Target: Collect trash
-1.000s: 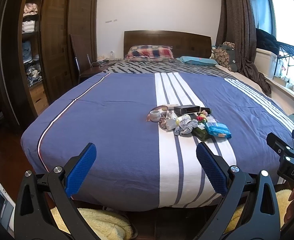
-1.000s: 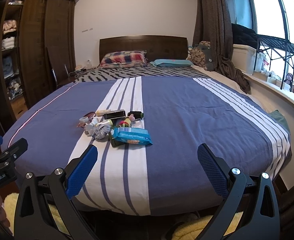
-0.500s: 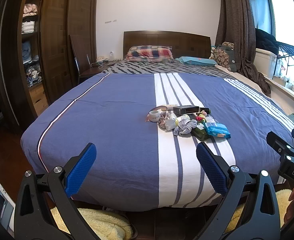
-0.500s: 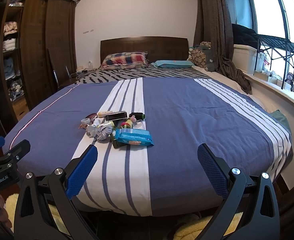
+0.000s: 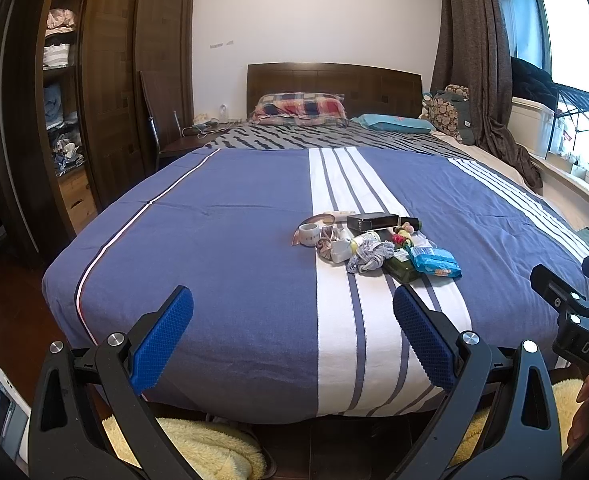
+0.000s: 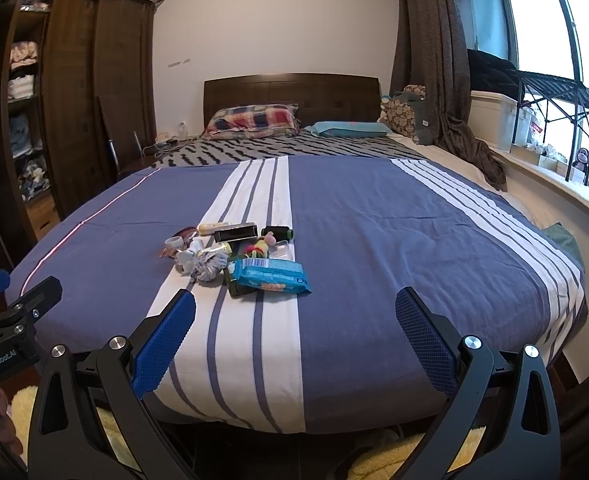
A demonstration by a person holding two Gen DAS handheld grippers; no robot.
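The left gripper is held at the foot of the bed, its blue-padded fingers spread wide apart with nothing between them. The right gripper is just beside it, likewise wide apart and empty, hanging over the near edge of the blue and white striped cover.

The trash sits in one small heap on the white stripe of the cover, well ahead of both grippers and apart from them. From the left gripper it lies ahead and slightly right; from the right gripper the heap lies ahead and to the left. Nearest in the heap is a blue packet resting on a dark green bottle, with a crumpled grey cloth beside them, a black box behind, and a small white cup at the left end.

A fluffy yellow rug lies on the floor below the grippers.
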